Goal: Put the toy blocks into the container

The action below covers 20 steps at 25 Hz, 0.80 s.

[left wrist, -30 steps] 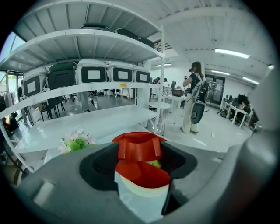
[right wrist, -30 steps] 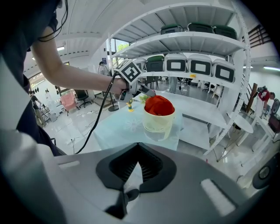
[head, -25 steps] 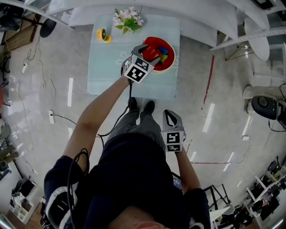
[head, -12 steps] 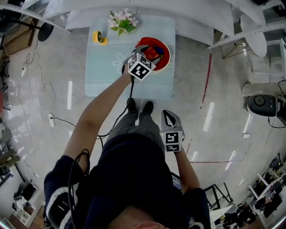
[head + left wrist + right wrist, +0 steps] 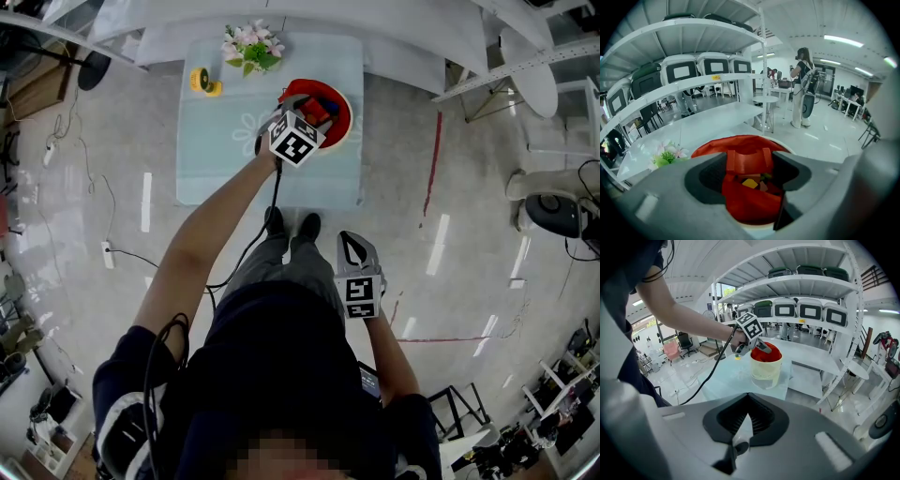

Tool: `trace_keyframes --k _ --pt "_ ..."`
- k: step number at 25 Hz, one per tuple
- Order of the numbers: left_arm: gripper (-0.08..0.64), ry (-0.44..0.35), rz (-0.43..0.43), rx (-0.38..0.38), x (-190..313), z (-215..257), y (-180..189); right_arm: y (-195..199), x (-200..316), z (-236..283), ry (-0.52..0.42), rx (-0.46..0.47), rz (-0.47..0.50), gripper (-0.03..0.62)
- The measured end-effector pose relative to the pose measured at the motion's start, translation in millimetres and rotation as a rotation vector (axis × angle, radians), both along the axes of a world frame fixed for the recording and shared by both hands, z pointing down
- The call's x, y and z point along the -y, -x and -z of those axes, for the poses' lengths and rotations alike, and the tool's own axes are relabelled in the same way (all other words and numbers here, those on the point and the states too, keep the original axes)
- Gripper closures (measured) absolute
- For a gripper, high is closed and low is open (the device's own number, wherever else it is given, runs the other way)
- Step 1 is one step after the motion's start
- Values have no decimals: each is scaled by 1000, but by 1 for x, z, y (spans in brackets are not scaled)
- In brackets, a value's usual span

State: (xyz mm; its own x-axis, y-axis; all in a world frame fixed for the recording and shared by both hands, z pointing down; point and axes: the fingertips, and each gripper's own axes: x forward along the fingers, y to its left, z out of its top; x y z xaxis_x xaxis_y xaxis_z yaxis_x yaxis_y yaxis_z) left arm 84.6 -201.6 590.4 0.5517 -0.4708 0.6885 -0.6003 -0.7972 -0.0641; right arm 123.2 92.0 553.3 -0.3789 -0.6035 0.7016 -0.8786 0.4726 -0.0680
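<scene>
One red block is clamped in our left gripper over the mouth of the container, so we should lower it past the rim before releasing, our right gripper closed, empty.

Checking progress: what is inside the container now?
A yellow block and a few darker pieces lie inside the container; the red block held by the left gripper hides the rest.

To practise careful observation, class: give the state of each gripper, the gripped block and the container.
left gripper: shut on the red block
red block: held above the container's opening, not yet released
container: upright on the table, other blocks inside
right gripper: shut, empty, away from the table
</scene>
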Motion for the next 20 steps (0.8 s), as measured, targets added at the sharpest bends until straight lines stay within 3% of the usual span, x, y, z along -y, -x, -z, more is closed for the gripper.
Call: trace_keyframes --k 11,20 --pt "224 -25 -15 -19 2 6 -6 -4 1 1 -3 1 -1 594" --pt "207 -125 -15 -47 -3 34 -7 -3 -1 0 -9 -1 5 594"
